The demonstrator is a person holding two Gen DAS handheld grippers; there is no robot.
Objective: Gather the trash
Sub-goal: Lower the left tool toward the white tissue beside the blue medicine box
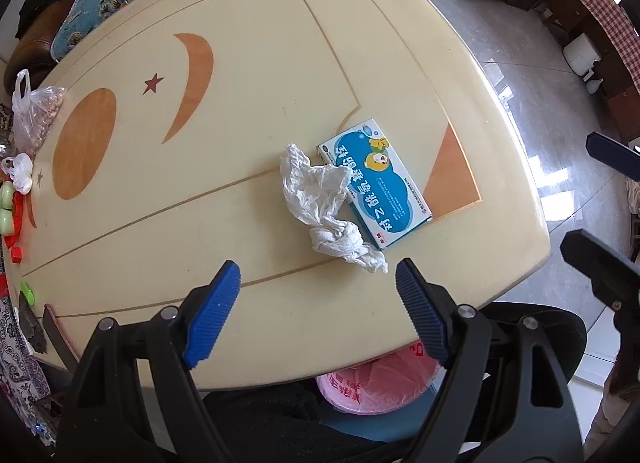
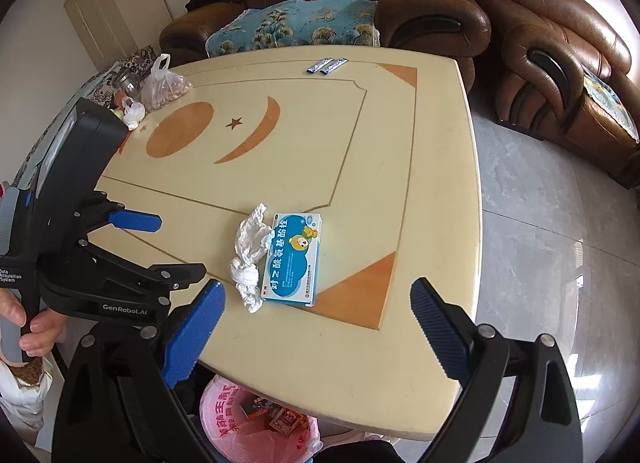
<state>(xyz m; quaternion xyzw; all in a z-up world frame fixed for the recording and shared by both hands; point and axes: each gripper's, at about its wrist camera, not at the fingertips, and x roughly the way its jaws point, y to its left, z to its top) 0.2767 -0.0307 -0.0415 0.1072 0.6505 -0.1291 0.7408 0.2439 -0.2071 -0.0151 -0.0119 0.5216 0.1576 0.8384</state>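
Since both grippers are empty and over the near edge of the table (image 1: 304, 63), the only thing that matters is where the trash sits relative to each one.

Left gripper (image 1: 318, 295): jaws wide, nothing between them, pointing straight down. In its own view the crumpled tissue (image 1: 326, 203) lies at about 12 o'clock from the jaw gap, near, its lower twisted end closest to my right-side pad. Long axis runs roughly 11 to 5 o'clock. The medicine box (image 1: 374, 183) is just beside it at 1 o'clock, touching or overlapped by the tissue along its left edge; long axis also 11 to 5.

Right gripper (image 2: 318, 329): jaws wide too, empty. In its view the tissue (image 2: 250, 257) is at 11 o'clock, the box (image 2: 294, 259) at 12, long axis near 12 to 6. Left gripper (image 2: 180, 247) shows at 9 o'clock there, closer to the tissue.

My call: left takes the tissue, right takes the box. Pink trash bag (image 2: 260, 419) hangs below the near table edge at 6 o'clock, between both grippers. Two small sachets (image 2: 326, 65) are well apart on the far edge.
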